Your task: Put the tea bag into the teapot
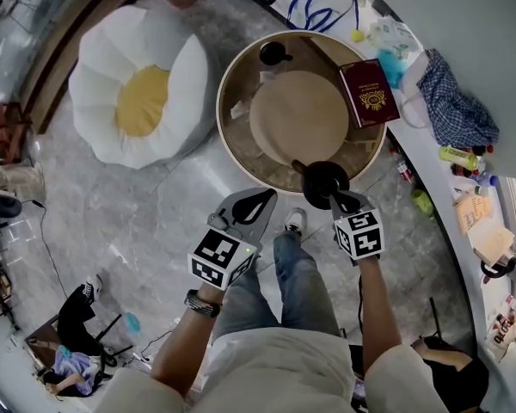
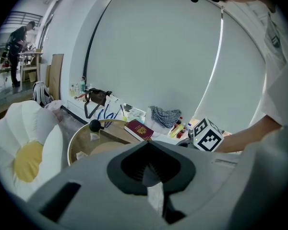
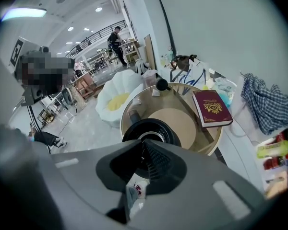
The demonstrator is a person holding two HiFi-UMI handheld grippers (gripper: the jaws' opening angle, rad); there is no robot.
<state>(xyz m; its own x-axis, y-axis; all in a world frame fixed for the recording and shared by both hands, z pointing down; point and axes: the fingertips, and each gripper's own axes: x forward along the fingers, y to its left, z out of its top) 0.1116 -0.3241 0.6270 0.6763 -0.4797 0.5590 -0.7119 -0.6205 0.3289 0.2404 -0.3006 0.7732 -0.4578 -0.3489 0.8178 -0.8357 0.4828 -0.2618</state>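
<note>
A black teapot without its lid is at the near edge of the round glass table, its mouth facing up. My right gripper has its jaws closed at the pot's near side, opposite the spout; the handle is hidden between them. The black lid lies at the table's far left. Two small white paper packets lie on the glass; I cannot tell if either is the tea bag. My left gripper hangs shut off the table's near side, left of the pot, with nothing visible in it.
A round tan mat and a maroon booklet lie on the table. A fried-egg cushion is on the floor at left. A white counter with a checked cloth and bottles curves along the right. My legs stand below.
</note>
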